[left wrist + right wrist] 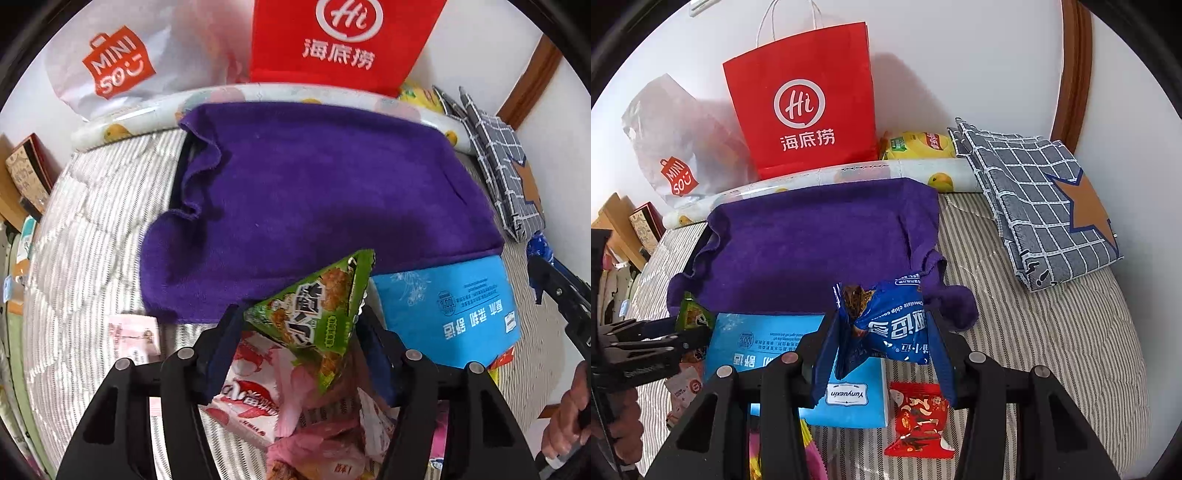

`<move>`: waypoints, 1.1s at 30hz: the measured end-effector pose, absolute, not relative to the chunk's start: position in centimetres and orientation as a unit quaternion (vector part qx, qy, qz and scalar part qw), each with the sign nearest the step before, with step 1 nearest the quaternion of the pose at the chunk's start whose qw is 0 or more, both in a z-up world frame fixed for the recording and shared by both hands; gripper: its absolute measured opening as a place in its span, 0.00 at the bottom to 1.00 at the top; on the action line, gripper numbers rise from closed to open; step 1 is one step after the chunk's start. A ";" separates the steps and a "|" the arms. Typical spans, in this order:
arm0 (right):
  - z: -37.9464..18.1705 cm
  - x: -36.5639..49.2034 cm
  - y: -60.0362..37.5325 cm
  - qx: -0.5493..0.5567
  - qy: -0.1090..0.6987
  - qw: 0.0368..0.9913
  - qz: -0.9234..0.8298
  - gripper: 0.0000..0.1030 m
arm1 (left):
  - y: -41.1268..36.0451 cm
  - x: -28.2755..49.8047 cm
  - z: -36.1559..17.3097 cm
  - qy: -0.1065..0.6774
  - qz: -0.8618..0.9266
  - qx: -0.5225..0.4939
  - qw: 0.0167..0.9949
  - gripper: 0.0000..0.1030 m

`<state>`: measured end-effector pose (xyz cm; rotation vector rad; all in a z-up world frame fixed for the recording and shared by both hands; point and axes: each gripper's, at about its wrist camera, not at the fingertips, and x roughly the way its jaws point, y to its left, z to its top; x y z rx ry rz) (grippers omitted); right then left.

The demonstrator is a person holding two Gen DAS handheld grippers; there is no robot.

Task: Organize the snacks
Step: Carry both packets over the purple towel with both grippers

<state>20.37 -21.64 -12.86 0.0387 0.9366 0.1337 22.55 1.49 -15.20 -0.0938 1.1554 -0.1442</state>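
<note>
My left gripper [299, 321] is shut on a green snack packet [317, 317] and holds it above a pile of pink and white snack packets [255, 391]. It also shows at the left of the right wrist view [679, 332], with the green packet [692, 312] in it. My right gripper [882, 328] is shut on a blue cookie packet [890, 321], held above a blue tissue pack [764, 343]. A red snack packet [919, 417] lies on the striped bed below it. A purple towel [314, 199] covers a tray ahead.
A red paper bag [809, 99] and a white Miniso bag [676, 147] stand against the wall. A yellow chip bag [919, 146] and a rolled fruit-print mat [849, 173] lie behind the towel. A checked grey cloth [1041, 199] lies at the right.
</note>
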 end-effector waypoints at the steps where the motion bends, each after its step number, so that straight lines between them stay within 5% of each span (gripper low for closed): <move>1: -12.9 20.4 -21.6 0.017 0.452 0.889 0.064 0.43 | 1.4 22.6 -15.4 0.546 -0.068 -0.044 0.834 0.58; 2: -13.0 20.3 -21.7 0.017 0.453 0.889 0.064 0.43 | 1.3 22.7 -15.5 0.546 -0.065 -0.040 0.834 0.47; 6: -12.8 20.1 -22.0 0.019 0.451 0.890 0.061 0.43 | 1.5 22.4 -15.0 0.545 -0.071 -0.037 0.835 0.36; 33: -7.4 20.0 -23.5 0.020 0.395 0.915 0.075 0.43 | -1.0 21.2 -5.0 0.455 -0.129 -0.059 0.879 0.35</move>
